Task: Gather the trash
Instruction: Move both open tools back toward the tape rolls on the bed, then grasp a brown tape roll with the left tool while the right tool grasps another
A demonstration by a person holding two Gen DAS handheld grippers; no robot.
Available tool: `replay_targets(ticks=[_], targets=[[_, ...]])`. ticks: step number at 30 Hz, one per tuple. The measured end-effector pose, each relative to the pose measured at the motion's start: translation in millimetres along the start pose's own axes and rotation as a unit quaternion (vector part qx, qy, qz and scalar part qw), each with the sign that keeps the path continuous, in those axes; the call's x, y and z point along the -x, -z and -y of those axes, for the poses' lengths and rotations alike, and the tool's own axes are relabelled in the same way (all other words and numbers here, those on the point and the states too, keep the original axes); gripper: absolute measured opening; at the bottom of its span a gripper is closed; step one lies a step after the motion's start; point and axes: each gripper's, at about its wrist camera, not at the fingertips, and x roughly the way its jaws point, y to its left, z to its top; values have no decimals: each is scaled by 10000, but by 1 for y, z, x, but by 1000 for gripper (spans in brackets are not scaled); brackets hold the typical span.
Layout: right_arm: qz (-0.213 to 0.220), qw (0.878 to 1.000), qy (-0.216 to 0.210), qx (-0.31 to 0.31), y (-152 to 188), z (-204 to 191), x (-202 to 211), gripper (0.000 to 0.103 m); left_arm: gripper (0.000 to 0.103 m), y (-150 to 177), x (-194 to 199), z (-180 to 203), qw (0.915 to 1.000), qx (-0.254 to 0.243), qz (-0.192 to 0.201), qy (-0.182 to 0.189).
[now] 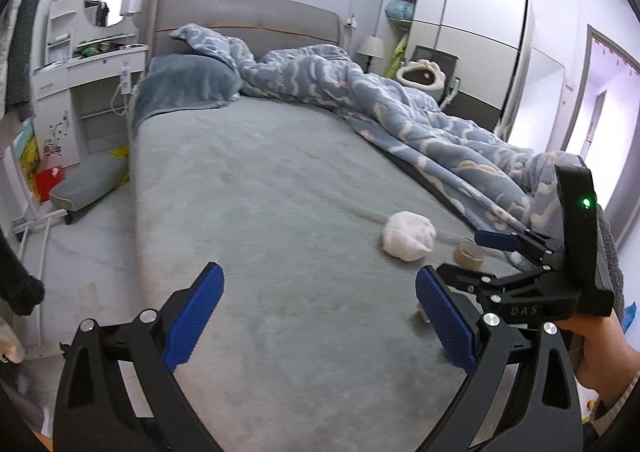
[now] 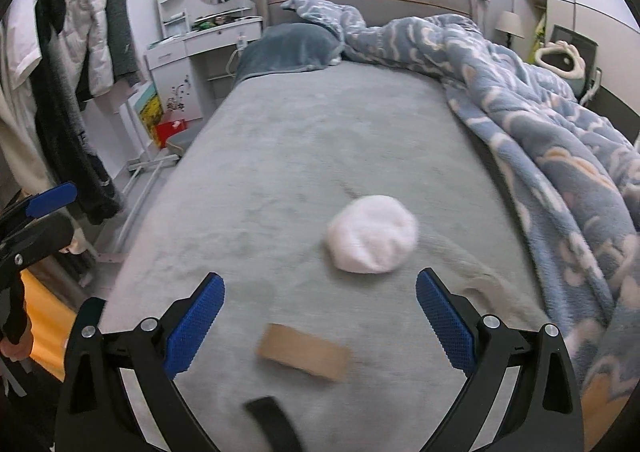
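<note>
A: Two bits of trash lie on the grey bed (image 2: 300,140): a white wad of tissue (image 2: 372,234) and, nearer, a cardboard roll (image 2: 303,352).

B: And the grippers?

A: The right gripper (image 2: 320,320) is spread wide, the roll lying between its fingers. The left gripper (image 1: 318,316) is spread too, holding nothing, left of the wad. A blue quilt (image 2: 552,124) is heaped at right.

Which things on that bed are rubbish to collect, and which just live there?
Rubbish to collect: white tissue wad; cardboard roll.

Just lying about: blue blanket; pillow; hanging coats; bedside lamp.
</note>
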Motion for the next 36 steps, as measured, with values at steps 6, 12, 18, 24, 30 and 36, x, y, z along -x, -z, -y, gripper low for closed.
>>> replay_targets(ticks=[6,12,18,24,30,36], targets=[[-77,9998,109,-145,2,32,-6,98,98,10,-25,27,9992,-203,-215,261],[-219,9994,170,-221,4,52,-17,98,98,21,-54,46,9965,-162,-504,645],[-431,9984,269,-267,9,67,-29,98,98,23,-73,60,9930,-37,-715,941],[-624,9972,300,-299,19,82,-40,98,98,24,-92,70,9881,85,-946,1213],[-734,9963,274,-364,23,95,-48,98,98,32,-113,83,9837,139,-1278,1258],[-728,9955,142,-588,23,110,-49,97,97,36,-124,90,9821,78,-1390,1266]])
